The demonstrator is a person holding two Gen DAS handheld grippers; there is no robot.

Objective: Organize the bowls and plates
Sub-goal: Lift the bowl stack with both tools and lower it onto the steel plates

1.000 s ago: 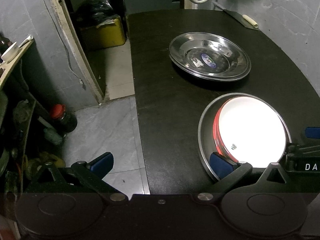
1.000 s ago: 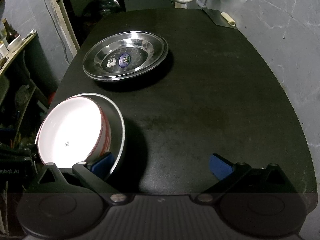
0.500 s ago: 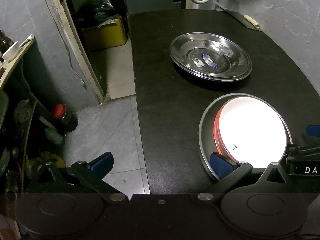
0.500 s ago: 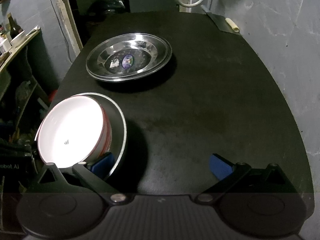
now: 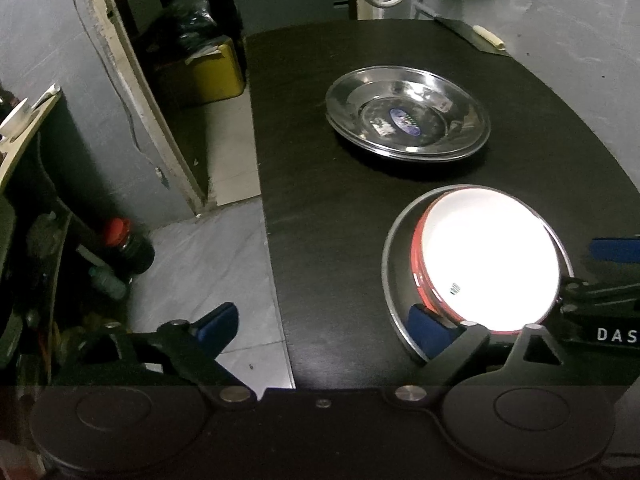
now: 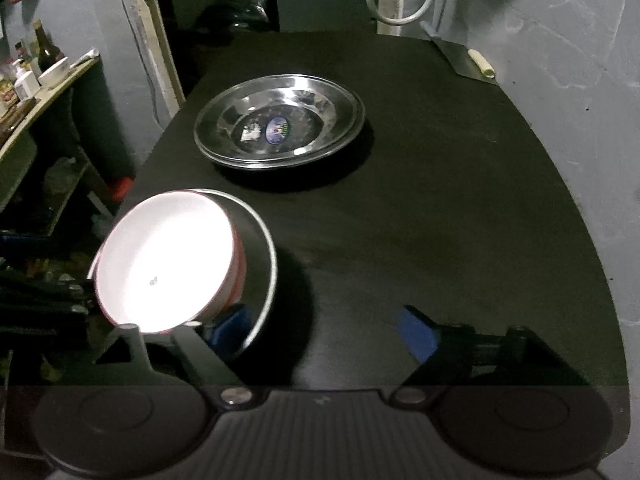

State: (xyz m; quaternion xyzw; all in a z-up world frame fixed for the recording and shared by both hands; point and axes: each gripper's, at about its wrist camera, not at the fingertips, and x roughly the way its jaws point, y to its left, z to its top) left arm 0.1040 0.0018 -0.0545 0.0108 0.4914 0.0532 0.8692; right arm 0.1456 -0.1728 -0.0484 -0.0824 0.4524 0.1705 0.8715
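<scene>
Roughly halfway, judging by the layout. Leftmost, the left gripper (image 5: 322,326) hangs at the near-left edge of the black tabletop (image 5: 328,208). Its jaws have just been closing but stand wide. The outer finger is over the floor, and the inner finger is down inside the shallow round stainless steel dish (image 5: 394,248), just beside the bowl's side. Only the dish's left rim lies between the jaws. Nothing is pinched yet as far as I can see.

Next, inside that steel dish sits the round white bowl with a red outer wall (image 5: 488,264). It is tilted and pushed to one side of the dish, not centred. So a bowl is still mixed in with a plate, and that pair is not sorted.

Further back, centre-right, is the stack of round stainless steel plates (image 5: 408,120). It looks like two nested, with a sticker in the top one, well apart from the near dish. That part reads as done.

Rightmost, the right gripper (image 6: 320,332) mirrors the left. Its jaws have also just been closing and are still well apart. One finger is inside the dish by the bowl, the other over bare tabletop. The dish's right rim is between them, and no pad contact is visible.

Left to do, my guess: separate the white bowl from the steel dish, then put the dish on the far stack. The bowl needs its own spot.
</scene>
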